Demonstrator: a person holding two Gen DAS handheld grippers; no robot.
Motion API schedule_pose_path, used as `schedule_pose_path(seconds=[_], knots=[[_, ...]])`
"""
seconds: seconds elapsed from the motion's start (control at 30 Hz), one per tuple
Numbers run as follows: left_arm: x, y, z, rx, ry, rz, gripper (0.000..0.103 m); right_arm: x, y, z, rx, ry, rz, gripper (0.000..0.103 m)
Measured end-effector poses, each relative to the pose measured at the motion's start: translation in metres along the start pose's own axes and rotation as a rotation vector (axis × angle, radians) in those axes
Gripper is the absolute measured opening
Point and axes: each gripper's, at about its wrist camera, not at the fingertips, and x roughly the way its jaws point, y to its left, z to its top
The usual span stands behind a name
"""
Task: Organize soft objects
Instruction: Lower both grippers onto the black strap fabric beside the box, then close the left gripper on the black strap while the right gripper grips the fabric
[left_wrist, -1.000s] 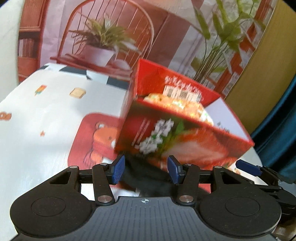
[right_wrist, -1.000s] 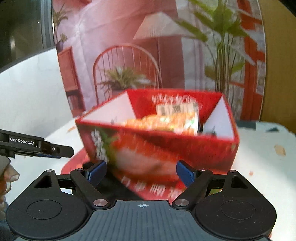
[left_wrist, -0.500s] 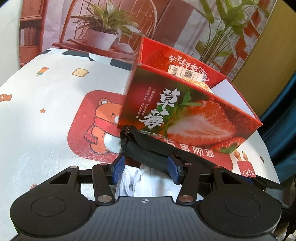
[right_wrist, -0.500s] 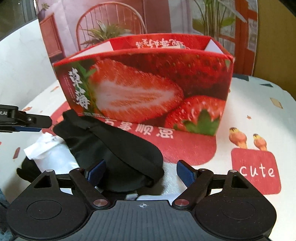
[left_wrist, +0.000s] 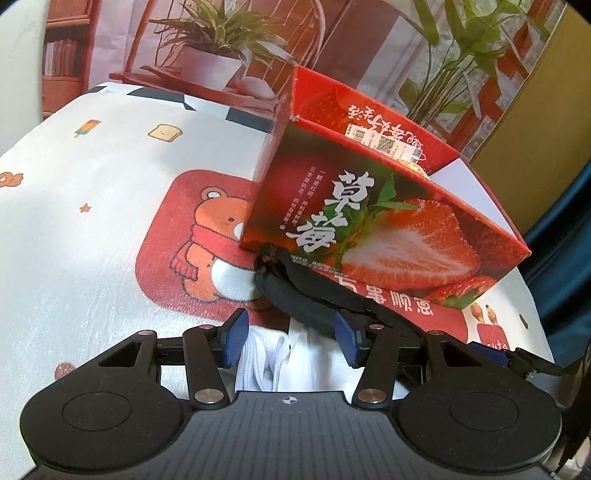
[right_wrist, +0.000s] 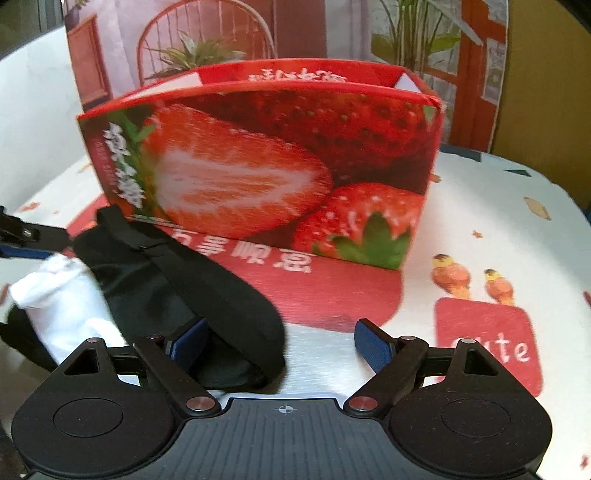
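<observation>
A black eye mask (left_wrist: 306, 295) (right_wrist: 207, 291) lies on the table in front of a red strawberry box (left_wrist: 369, 229) (right_wrist: 258, 166). Partly under it is a white cloth (left_wrist: 266, 362) (right_wrist: 62, 299). My left gripper (left_wrist: 291, 341) hangs low over the cloth, half open, one pad on each side of the cloth and the mask's near edge. My right gripper (right_wrist: 282, 341) is open wide at the mask's other end, which lies beside its left finger (right_wrist: 192, 339). Only a sliver of the box's contents shows over its rim.
The cartoon tablecloth (left_wrist: 92, 221) has a red bear patch and a red "cute" patch (right_wrist: 487, 343). Behind the table hangs a printed backdrop with a chair and plants. The left gripper's finger (right_wrist: 26, 236) enters the right wrist view at the left edge.
Both views have dropped from above the box's rim to low in front of it. The box's contents have gone out of sight. The mask and white cloth now lie between the fingers.
</observation>
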Motion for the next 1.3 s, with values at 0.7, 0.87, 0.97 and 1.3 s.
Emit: schedule_pose_path(seconds=[0.7,0.87,0.97,1.3], knots=[[0.039,0.001,0.012,0.064,0.036,-0.013,0.017,0.001,-0.016,-0.001,0.03,-0.012,-0.003,0.087],[0.024,0.009,0.005,0.033,0.001,0.048,0.017,-0.007,-0.016,0.0,0.058,-0.027,0.029,0.087],[0.017,0.017,-0.002,-0.007,-0.005,0.075,0.017,-0.011,-0.01,0.002,0.052,-0.033,0.06,0.084],[0.014,0.019,-0.009,-0.009,0.006,0.099,0.019,-0.012,0.001,0.006,0.088,0.001,0.164,0.072]])
